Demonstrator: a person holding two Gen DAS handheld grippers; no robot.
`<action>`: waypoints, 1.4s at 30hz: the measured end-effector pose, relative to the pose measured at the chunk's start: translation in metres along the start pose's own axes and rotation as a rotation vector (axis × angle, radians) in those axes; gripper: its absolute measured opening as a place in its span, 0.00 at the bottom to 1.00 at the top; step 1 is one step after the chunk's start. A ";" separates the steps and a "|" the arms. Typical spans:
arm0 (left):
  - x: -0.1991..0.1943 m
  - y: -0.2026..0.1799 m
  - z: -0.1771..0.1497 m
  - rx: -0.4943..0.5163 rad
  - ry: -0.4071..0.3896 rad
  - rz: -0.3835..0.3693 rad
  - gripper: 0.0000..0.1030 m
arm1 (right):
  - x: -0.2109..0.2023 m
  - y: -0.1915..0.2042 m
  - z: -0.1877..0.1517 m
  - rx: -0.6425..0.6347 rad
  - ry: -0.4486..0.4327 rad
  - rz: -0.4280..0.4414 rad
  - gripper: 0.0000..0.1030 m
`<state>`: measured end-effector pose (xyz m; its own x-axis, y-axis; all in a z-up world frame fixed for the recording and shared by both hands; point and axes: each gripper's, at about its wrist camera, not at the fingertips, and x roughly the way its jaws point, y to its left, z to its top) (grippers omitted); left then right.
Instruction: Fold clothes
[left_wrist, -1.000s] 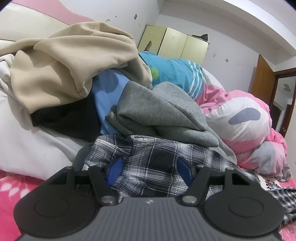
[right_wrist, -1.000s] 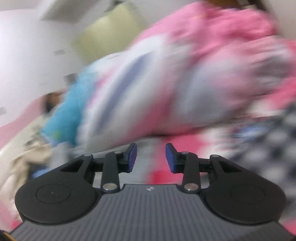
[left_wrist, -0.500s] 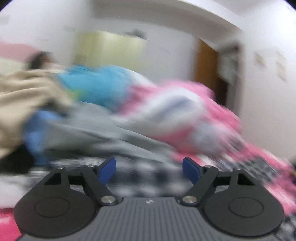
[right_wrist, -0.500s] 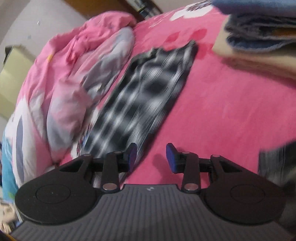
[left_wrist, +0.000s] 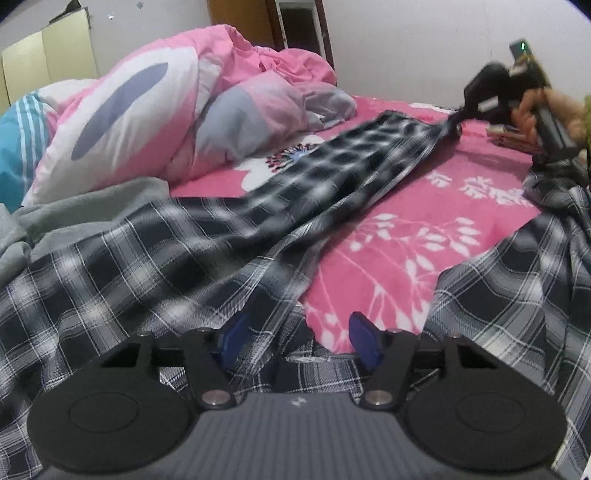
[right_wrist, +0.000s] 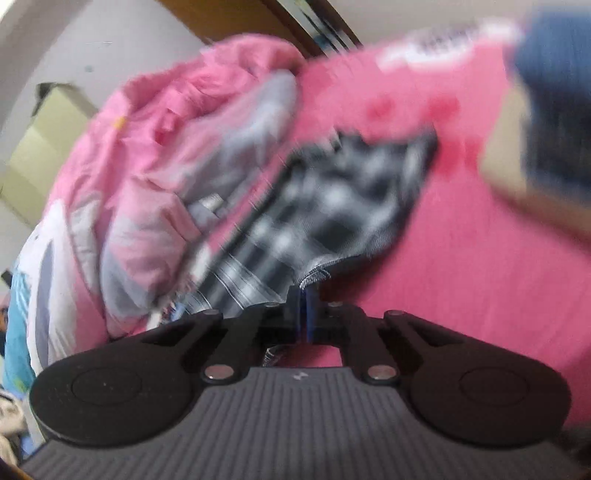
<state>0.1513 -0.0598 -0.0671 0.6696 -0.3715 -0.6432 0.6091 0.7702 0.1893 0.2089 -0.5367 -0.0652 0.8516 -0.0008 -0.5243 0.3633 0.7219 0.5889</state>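
A black-and-white plaid shirt (left_wrist: 155, 258) lies spread on the pink bed sheet (left_wrist: 413, 236). My left gripper (left_wrist: 295, 341) is open, low over the shirt's near edge, with plaid cloth between and under its blue pads (left_wrist: 234, 338). One sleeve (left_wrist: 354, 162) stretches away to my right gripper (left_wrist: 456, 127), seen far right. In the right wrist view the right gripper (right_wrist: 304, 314) is shut on the edge of the plaid sleeve (right_wrist: 332, 206), lifted above the sheet; the view is blurred.
A pink, white and grey duvet (left_wrist: 177, 107) is bunched along the far left. A grey garment (left_wrist: 74, 214) lies left of the shirt. A stack of folded clothes (right_wrist: 535, 129) sits at the right on the bed. A door (left_wrist: 295, 26) is behind.
My left gripper swung right from the clothes pile to the spread plaid shirt. My right gripper, open half a second ago, has shut on the sleeve and is pulling it.
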 end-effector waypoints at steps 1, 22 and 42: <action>0.002 -0.001 0.000 0.009 0.012 -0.002 0.60 | -0.003 0.003 0.003 -0.026 -0.012 0.002 0.01; -0.014 0.039 0.000 -0.121 0.081 -0.180 0.04 | -0.025 0.008 0.031 -0.226 0.059 -0.173 0.00; -0.006 0.042 -0.012 -0.121 0.128 -0.231 0.04 | 0.029 -0.008 0.000 -0.050 0.145 -0.107 0.02</action>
<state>0.1672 -0.0192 -0.0639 0.4556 -0.4817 -0.7486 0.6786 0.7322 -0.0581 0.2307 -0.5425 -0.0856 0.7446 0.0177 -0.6673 0.4265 0.7563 0.4960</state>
